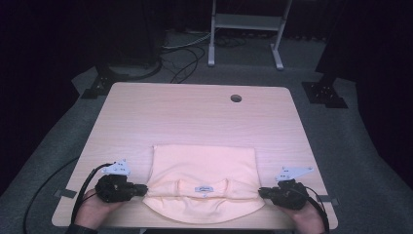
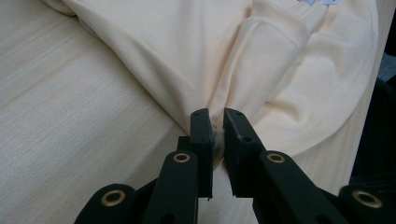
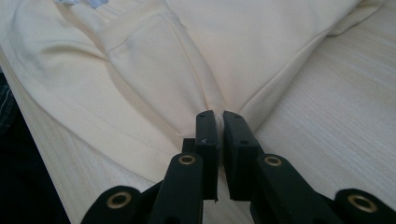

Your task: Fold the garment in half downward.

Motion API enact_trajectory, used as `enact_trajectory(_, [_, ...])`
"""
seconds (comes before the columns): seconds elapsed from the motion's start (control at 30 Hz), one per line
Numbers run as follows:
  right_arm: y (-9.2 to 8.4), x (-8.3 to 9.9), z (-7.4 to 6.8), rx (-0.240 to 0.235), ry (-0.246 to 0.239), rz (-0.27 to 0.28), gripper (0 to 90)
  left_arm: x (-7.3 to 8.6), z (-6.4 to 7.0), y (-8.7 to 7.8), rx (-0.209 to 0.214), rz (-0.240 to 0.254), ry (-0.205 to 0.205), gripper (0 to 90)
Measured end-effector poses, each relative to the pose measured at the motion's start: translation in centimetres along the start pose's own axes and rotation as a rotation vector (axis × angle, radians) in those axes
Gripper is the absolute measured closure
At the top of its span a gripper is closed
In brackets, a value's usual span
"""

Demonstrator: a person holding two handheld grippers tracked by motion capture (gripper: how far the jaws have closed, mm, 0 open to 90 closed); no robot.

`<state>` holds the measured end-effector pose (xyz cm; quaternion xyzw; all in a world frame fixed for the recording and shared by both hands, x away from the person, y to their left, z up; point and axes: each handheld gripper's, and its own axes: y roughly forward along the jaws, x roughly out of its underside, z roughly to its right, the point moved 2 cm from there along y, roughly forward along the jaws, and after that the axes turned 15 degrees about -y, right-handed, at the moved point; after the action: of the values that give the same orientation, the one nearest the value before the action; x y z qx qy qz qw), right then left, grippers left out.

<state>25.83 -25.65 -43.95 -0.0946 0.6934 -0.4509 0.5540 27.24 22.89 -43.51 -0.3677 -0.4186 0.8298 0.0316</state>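
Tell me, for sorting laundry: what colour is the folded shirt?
Pale peach shirt, plain; clearest in the high view.

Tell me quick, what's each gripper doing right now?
Left gripper: closed, pinching the left edge of the pale yellow T-shirt.
Right gripper: closed, pinching the T-shirt's right edge.

Both forearms entered from the near side, one hand on each device. The left hand (image 1: 92, 207) wrapped the body of the left gripper (image 1: 144, 189), which lay nearly level and pointed inward toward the right. Its jaws stood almost together, pinching a fold of fabric. The right hand (image 1: 306, 218) held the right gripper (image 1: 261, 192) in mirrored fashion, pointed inward toward the left, jaws likewise nearly shut on cloth. A grey three-cornered plate sat atop each unit, tilted upward. A cable trailed from each gripper back past the wrist.
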Motion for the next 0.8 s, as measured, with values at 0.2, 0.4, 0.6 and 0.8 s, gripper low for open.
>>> enact_trajectory(0.2, [0.3, 0.0, 0.2, 0.004, 0.010, 0.004, 85.3, -0.3, -0.2, 0.2, -0.033, 0.000, 0.015, 82.6])
enact_trajectory(0.4, [0.7, -0.4, 0.6, 0.013, 0.007, 0.001, 85.3, -1.1, -1.0, 0.4, -0.050, 0.008, 0.011, 82.6])
enact_trajectory(0.6, [1.5, -1.1, 1.8, 0.033, 0.016, 0.008, 84.8, -2.1, -1.7, 0.7, -0.097, 0.025, 0.019, 82.1])
enact_trajectory(0.8, [1.3, -0.6, 1.8, 0.022, 0.052, 0.054, 68.9, -1.7, -1.7, 0.6, -0.097, 0.050, -0.001, 67.5])
